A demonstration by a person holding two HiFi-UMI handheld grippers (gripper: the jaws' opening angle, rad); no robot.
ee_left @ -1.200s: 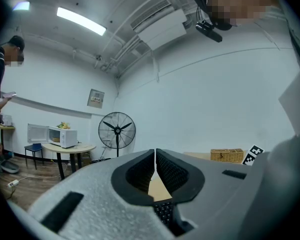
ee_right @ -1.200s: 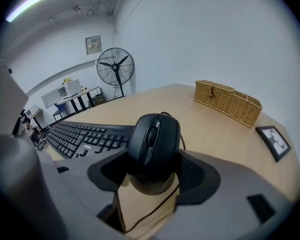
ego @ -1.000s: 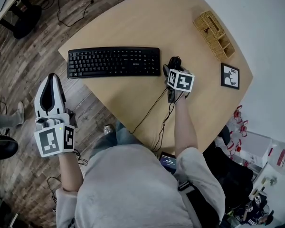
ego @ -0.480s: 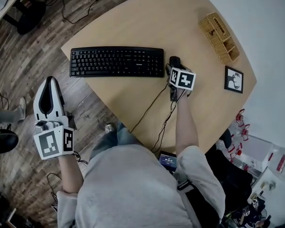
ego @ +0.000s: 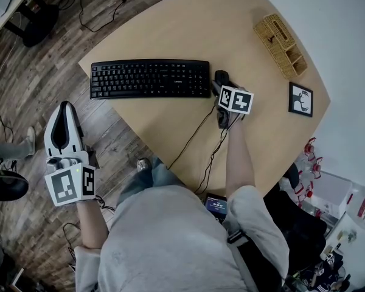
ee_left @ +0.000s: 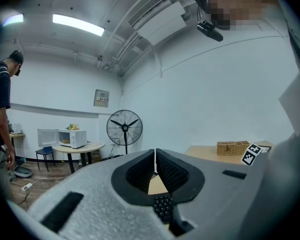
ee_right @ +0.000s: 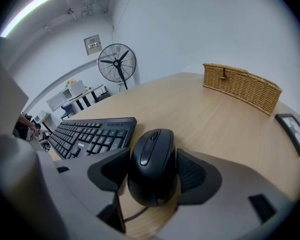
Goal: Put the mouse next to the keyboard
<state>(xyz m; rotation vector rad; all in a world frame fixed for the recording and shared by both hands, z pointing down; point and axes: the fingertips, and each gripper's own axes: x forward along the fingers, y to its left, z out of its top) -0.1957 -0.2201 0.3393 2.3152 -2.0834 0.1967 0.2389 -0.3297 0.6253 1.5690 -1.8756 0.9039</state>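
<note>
The black keyboard lies on the light wooden table. A black wired mouse rests on the table just right of the keyboard's right end. My right gripper is shut on the mouse, a pad against each side, with the keyboard close at its left. The mouse cable trails back over the table's near edge. My left gripper is off the table above the wooden floor, shut with nothing in it; its fingertips meet.
A wicker box and a small framed picture stand at the table's right side. In the left gripper view a fan, a round table with a microwave and a person are farther off.
My right gripper has slid the mouse slightly left, narrowing its gap to the keyboard. My left gripper has sunk a little lower.
</note>
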